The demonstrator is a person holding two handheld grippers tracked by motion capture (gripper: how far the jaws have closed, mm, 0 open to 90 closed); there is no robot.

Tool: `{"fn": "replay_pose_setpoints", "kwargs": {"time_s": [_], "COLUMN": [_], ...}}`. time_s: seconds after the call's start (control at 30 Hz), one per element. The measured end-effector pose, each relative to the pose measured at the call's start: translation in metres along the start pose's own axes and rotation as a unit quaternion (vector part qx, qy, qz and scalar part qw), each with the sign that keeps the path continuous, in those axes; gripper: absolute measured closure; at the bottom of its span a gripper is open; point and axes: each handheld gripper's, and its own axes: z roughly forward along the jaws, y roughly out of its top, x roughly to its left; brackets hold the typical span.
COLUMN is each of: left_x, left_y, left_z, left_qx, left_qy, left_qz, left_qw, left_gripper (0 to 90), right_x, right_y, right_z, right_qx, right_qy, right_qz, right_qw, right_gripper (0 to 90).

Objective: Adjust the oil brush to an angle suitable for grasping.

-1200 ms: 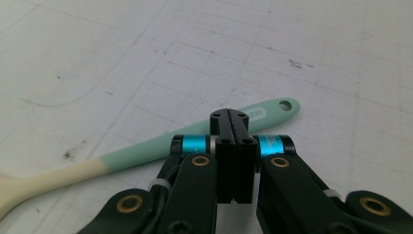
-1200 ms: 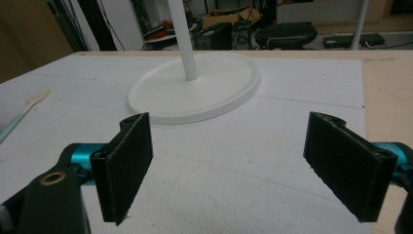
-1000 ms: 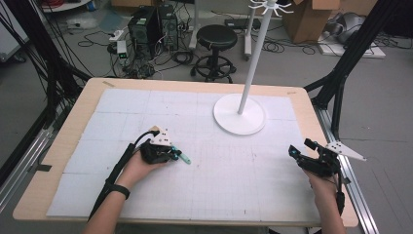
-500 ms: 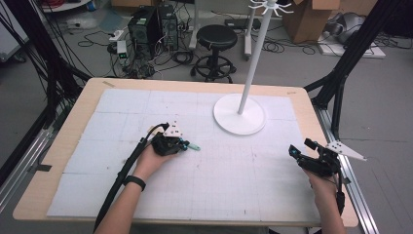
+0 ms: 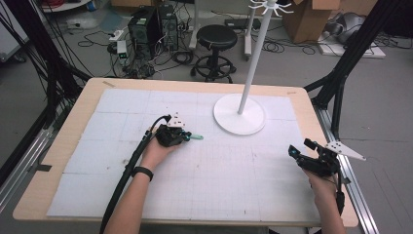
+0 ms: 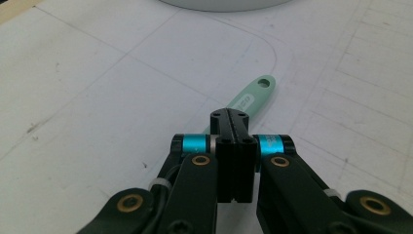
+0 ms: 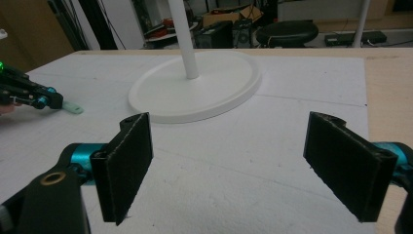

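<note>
Room: workshop floor behind the desk, with a black round stool point(image 5: 216, 36), a black computer tower point(image 5: 146, 24), loose cables and cardboard boxes.
Desk: light wooden desk point(image 5: 63, 146) covered by a white gridded foam mat point(image 5: 219, 185).
Stand: tall white pole stand with a round white base point(image 5: 239, 114) sits on the far right part of the mat; its base rim also shows at the top of the left gripper view.
Thing in hand: mint-green flat plastic handle with a hole at its free end point(image 6: 253, 95), lying low over the mat left of the stand's base, its holed end pointing toward that base; whether it touches the mat cannot be told for sure.
Left tool: left tool point(image 5: 181, 136) is near the middle of the mat, held by the person's left hand point(image 5: 158, 151); its black jaws are pressed together on the near end of the green handle, which sticks out beyond them.
Right tool: right tool point(image 7: 243, 165) is at the right edge of the mat, well apart from the handle, held by the right hand point(image 5: 324, 187); its jaws stand wide apart with nothing between them, facing the stand's base.
Cable: black cable point(image 5: 126, 175) trails from the left tool along the forearm.
</note>
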Motion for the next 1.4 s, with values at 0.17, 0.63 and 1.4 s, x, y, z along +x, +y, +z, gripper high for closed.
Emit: {"fn": "replay_pose_setpoints", "kwargs": {"time_s": [0.17,0.63,1.4], "left_x": [0.003,0.012,0.050], "left_y": [-0.001,0.005,-0.025], "left_z": [-0.002,-0.058,-0.120], "left_qx": [-0.003,-0.067,-0.130], "left_qy": [-0.003,-0.017,-0.017], "left_qz": [-0.005,-0.009,-0.043], "left_qw": [1.0000,0.9976,0.9905], "left_gripper": [90.0,76.3,19.4], "right_x": [-0.001,0.000,-0.001], "right_y": [0.000,0.000,0.000], "right_z": [0.001,0.000,0.000], "right_qx": [-0.001,0.000,-0.001], "right_qy": [0.001,-0.001,-0.001], "right_qz": [-0.005,0.002,-0.004], "right_qw": [1.0000,1.0000,1.0000], "right_gripper": [17.2,17.3,17.3]}}
